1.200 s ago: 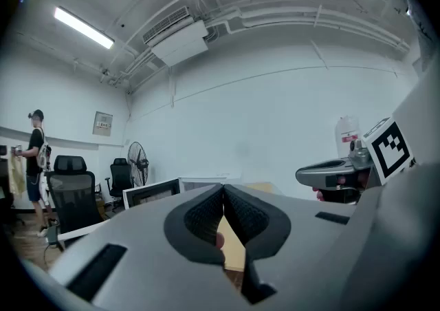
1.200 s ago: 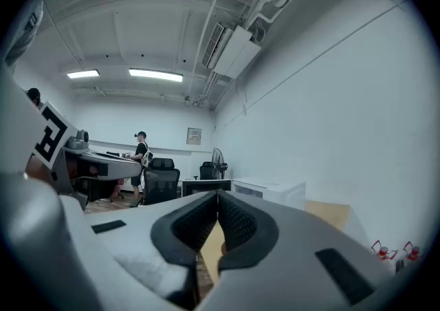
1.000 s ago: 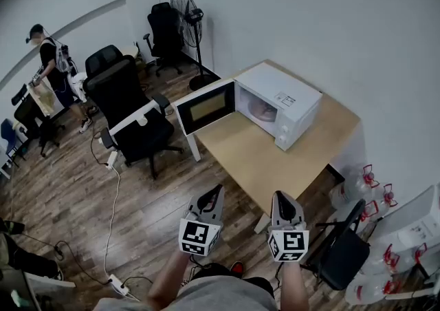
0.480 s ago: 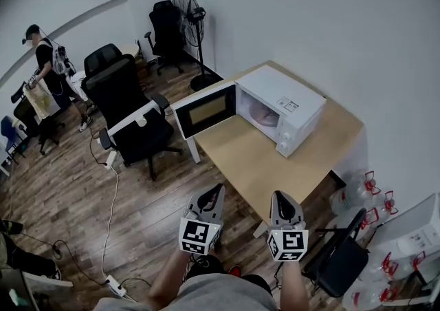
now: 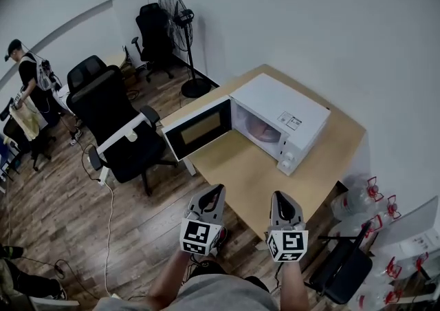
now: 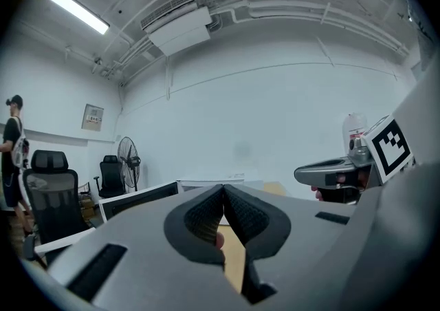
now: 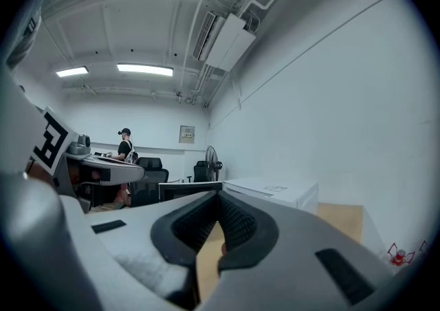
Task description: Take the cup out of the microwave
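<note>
A white microwave [image 5: 278, 120] stands on a wooden table [image 5: 251, 172] with its door [image 5: 199, 129] swung open to the left. Inside the cavity shows a pale pinkish shape [image 5: 263, 129], too small to tell apart as a cup. My left gripper [image 5: 212, 195] and right gripper [image 5: 282, 199] hover side by side just short of the table's near edge, well away from the microwave. Both are shut, pads touching, with nothing between them. In the left gripper view the jaws [image 6: 223, 194] meet in front of the door [image 6: 137, 199]. The right gripper view has its jaws [image 7: 218, 199] shut below the microwave [image 7: 275, 189].
Black office chairs [image 5: 113, 120] and a standing fan [image 5: 177, 20] are left of the table. A person [image 5: 24, 76] stands at far left. Water bottles [image 5: 375, 196] and a black chair [image 5: 344, 275] sit right of the table. A cable runs across the wooden floor [image 5: 106, 234].
Both grippers have travelled forward together, still shut. The table's near edge and the open microwave have drawn closer to them in the head view.
</note>
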The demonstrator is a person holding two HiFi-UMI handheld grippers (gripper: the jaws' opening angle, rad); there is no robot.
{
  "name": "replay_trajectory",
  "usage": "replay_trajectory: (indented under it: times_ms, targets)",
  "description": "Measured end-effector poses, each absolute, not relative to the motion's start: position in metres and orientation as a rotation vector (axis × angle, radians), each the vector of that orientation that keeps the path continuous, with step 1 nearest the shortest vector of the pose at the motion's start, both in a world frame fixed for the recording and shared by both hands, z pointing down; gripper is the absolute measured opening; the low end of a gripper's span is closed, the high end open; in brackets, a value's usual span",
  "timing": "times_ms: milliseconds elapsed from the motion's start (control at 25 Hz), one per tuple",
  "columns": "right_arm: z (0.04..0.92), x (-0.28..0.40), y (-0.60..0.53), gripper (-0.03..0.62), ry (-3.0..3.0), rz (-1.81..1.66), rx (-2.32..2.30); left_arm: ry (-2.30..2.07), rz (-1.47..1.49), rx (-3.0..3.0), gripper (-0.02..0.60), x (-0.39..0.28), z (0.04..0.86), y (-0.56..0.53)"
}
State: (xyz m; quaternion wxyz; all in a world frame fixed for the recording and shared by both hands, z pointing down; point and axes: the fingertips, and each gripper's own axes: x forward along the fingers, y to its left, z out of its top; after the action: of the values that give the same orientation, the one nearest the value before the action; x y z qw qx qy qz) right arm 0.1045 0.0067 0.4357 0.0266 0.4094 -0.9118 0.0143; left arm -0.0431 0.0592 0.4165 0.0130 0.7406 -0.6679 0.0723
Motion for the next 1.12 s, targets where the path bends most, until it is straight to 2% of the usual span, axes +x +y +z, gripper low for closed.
replay_trajectory:
  times_ms: [480,1120]
  targets:
    - [0.442,0.055,-0.087,0.018,-2.716,0.111,1.372,-1.931,0.252,2.383,0.021,-0.095,0.426,-0.058]
    - [0.49,0.019,-0.17,0.018,-2.531,0.239,1.58,-1.635,0.314,2.54,0.021,-0.121,0.468,-0.182]
